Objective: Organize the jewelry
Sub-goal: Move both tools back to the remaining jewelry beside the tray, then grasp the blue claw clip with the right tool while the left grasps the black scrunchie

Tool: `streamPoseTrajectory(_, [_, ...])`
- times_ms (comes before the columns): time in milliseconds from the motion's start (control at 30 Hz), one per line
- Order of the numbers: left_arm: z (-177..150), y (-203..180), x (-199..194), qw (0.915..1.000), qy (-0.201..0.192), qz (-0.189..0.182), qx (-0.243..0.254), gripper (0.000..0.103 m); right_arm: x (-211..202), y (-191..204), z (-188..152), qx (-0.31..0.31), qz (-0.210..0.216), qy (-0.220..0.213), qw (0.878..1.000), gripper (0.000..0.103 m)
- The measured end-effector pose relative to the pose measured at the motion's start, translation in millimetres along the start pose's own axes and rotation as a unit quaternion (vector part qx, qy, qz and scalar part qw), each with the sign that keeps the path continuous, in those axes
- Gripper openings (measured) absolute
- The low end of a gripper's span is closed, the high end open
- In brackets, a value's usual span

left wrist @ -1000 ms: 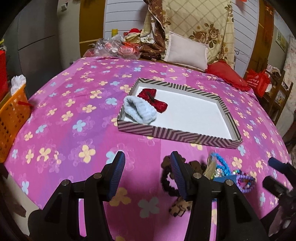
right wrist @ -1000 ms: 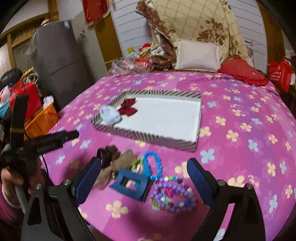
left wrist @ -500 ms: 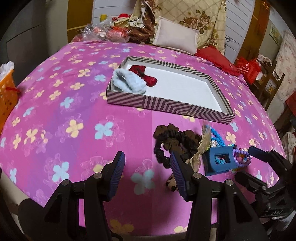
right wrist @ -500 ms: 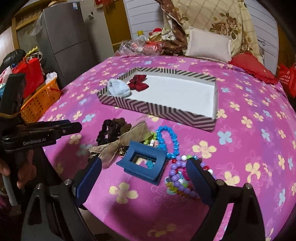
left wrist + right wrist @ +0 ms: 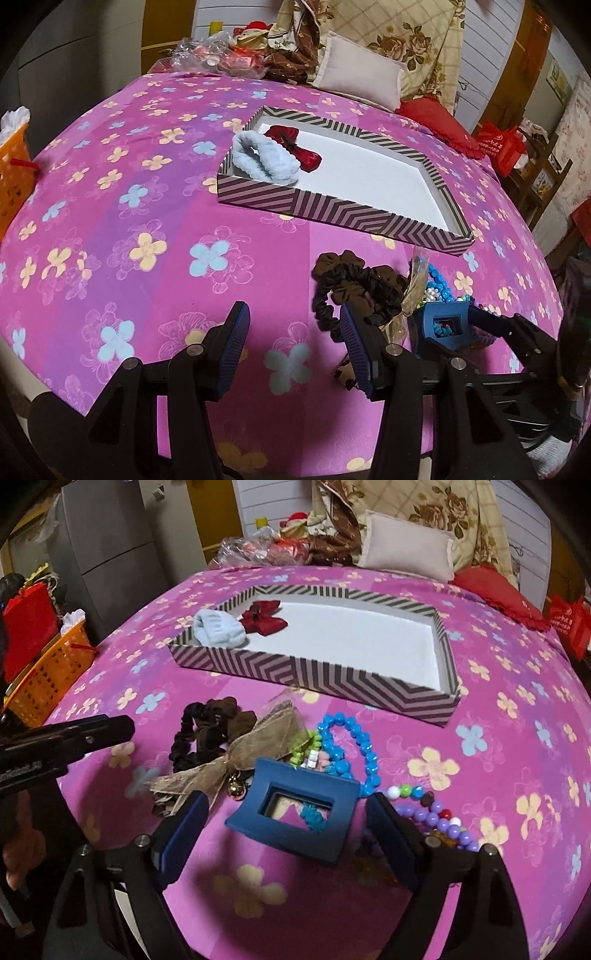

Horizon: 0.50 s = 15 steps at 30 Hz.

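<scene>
On the bed, near edge: a pile of hair ties and bead bracelets waits just short of the striped tray (image 5: 332, 675).
Right gripper (image 5: 284, 834): jaws spread wide, straddling the blue claw clip (image 5: 295, 812), grasping nothing; likely lined up to pinch it.
Clip axis: long side runs across the gap, so the pads would meet its short ends.
Left gripper (image 5: 291, 343): released, empty, beside the brown scrunchie (image 5: 354, 280).
Tray: blue scrunchie (image 5: 219, 629) and red bow (image 5: 264, 618) sit in its far-left corner.

A home bedroom: a bed under a pink flowered sheet (image 5: 147, 221), pillows (image 5: 360, 75) and folded quilt (image 5: 443, 513) at its head.
</scene>
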<state>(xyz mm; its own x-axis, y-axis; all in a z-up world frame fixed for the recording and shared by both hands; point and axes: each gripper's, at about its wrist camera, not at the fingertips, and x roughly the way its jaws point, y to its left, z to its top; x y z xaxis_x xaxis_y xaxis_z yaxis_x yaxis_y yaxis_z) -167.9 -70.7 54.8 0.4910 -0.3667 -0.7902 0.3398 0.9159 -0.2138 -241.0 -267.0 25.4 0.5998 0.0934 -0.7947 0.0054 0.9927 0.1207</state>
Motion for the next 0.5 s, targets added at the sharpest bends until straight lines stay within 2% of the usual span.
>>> streamPoseTrajectory(167, [2.6, -2.5, 13.6, 0.9998, 0.017, -0.007, 0.0, 0.051, 8.7, -0.6, -2.4, -0.003, 0.0, 0.013, 1.0, 0.079])
streamPoseTrajectory(367, [3.5, -7.2, 33.5, 0.9988, 0.043, -0.024, 0.005, 0.051, 4.6, -5.3, -4.4, -0.008, 0.007, 0.013, 1.0, 0.078])
streamPoseTrajectory(500, [5.4, -11.5, 40.7, 0.9982, 0.048, -0.035, 0.014, 0.051, 4.0, -8.8, -3.6, -0.001, 0.018, 0.013, 1.0, 0.078])
